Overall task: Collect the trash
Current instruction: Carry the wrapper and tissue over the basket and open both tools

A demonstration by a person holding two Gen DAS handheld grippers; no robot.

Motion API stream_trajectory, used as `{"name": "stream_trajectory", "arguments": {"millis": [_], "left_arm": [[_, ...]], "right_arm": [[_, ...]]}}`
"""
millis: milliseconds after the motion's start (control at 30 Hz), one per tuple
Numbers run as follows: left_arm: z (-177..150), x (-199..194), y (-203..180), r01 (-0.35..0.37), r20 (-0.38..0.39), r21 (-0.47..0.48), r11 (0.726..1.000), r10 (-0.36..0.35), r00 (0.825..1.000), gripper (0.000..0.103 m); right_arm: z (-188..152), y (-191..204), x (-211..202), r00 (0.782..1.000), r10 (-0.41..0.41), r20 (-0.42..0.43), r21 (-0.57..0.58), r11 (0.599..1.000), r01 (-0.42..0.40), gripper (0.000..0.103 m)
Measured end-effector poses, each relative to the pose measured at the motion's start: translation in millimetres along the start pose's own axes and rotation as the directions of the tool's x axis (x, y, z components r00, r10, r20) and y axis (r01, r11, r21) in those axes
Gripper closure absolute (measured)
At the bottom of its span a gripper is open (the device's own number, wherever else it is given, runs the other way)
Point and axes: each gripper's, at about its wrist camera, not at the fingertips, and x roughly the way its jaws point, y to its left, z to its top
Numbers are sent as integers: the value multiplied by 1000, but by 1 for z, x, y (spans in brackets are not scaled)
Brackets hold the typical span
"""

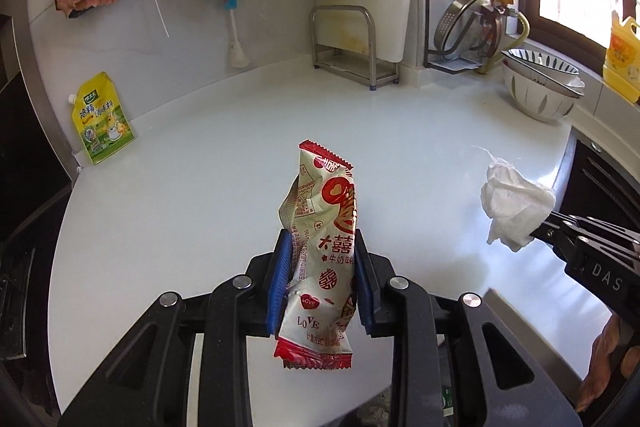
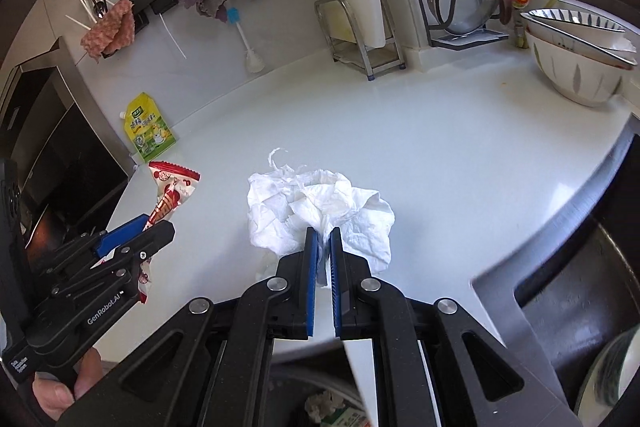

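Observation:
My left gripper (image 1: 320, 239) is shut on a red and cream snack wrapper (image 1: 326, 211), held upright above the white counter (image 1: 200, 187). It also shows in the right wrist view (image 2: 150, 223) with the wrapper (image 2: 172, 191) sticking out. My right gripper (image 2: 325, 231) is shut on a crumpled white tissue (image 2: 316, 211) above the counter's front edge. In the left wrist view the tissue (image 1: 516, 203) hangs from the right gripper (image 1: 538, 233) at the right. A bin with trash (image 2: 332, 411) shows below the counter edge.
A yellow-green seasoning pouch (image 1: 102, 119) leans on the back wall at the left. Stacked bowls (image 1: 540, 87), a pot-lid rack (image 1: 468, 27) and a metal board stand (image 1: 348, 43) line the back right. A sink (image 2: 580, 291) lies at the right.

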Motion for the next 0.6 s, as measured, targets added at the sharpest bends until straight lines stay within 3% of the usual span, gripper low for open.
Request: {"name": "stream_trajectory", "arguments": {"millis": [267,600], "left_arm": [[-58,-56,-21,33,5,24,999,-33,999,74],[-118,-87,-21,74,-38,-26,997,-75,996,74]], "right_arm": [[-80,8,-69,997,-66,30,49,997,65,97],[-153,29,-108,995,-95,42,51,994,93,97]]}}
